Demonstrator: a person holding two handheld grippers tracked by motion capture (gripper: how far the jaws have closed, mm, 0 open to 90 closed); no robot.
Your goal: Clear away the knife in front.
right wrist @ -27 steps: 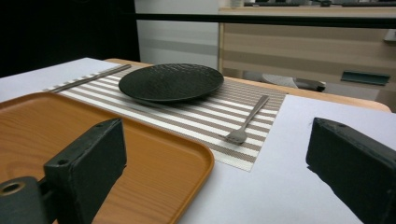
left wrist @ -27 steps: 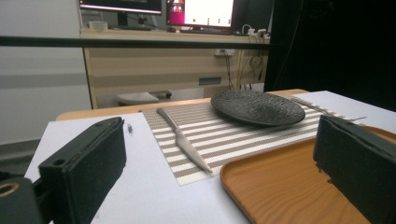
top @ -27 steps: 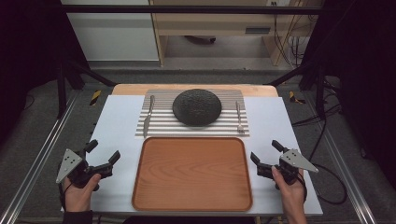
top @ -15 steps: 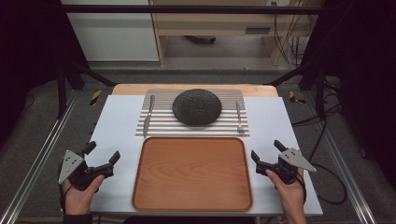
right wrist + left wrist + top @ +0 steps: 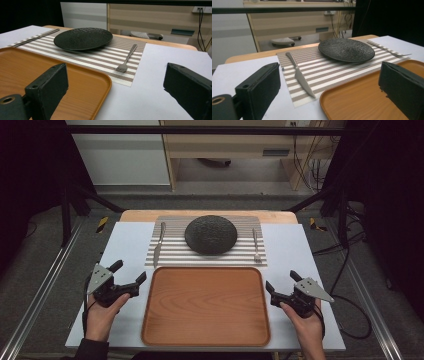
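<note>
A brown wooden tray lies at the front middle of the white table top. Behind it a striped placemat carries a dark round plate, a knife on its left and a fork on its right. My left gripper is open beside the tray's left edge and holds nothing. My right gripper is open by the tray's right edge, also with nothing in it. In the left gripper view the knife lies ahead between the jaws. In the right gripper view the fork lies ahead.
The white table top sits on a wooden table with metal rails along both sides. Beyond the far edge are the floor, a light cabinet and cables.
My left gripper has moved a little forward and to the right, closer to the tray. The right gripper has stayed nearly in place. Both stay open.
</note>
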